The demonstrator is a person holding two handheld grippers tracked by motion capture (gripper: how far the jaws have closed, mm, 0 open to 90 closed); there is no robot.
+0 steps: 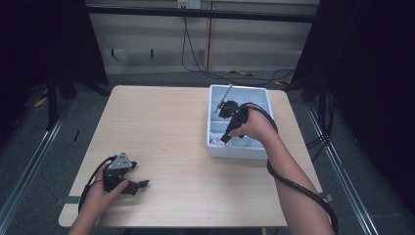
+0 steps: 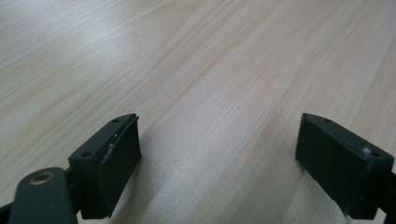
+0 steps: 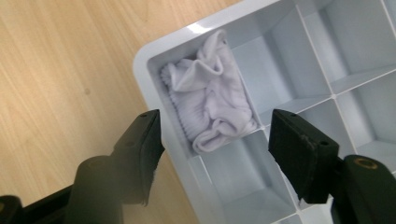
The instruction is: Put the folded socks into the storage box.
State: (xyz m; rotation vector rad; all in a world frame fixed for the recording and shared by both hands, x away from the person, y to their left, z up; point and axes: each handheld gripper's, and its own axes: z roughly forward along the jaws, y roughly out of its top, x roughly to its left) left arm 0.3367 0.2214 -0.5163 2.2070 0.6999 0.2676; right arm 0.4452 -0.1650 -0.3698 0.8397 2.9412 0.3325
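Observation:
A white divided bin (image 1: 212,152) stands at the table's right side. A crumpled white sock (image 3: 208,105) lies in the bin's (image 3: 144,53) corner compartment; the sock (image 1: 214,141) shows faintly at the near left corner in the high view. My right gripper (image 1: 226,137) hovers over the bin, held by a hand, and is open (image 3: 215,154) just above the sock with nothing between its jaws. My left gripper (image 1: 143,184) rests near the table's front left, open (image 2: 219,158) over bare wood.
The light wooden table (image 1: 166,127) spans the view. Other bin compartments (image 3: 355,42) look vacant. Cables (image 1: 293,183) trail from the right gripper along the forearm. Dark stands and floor cables surround the table.

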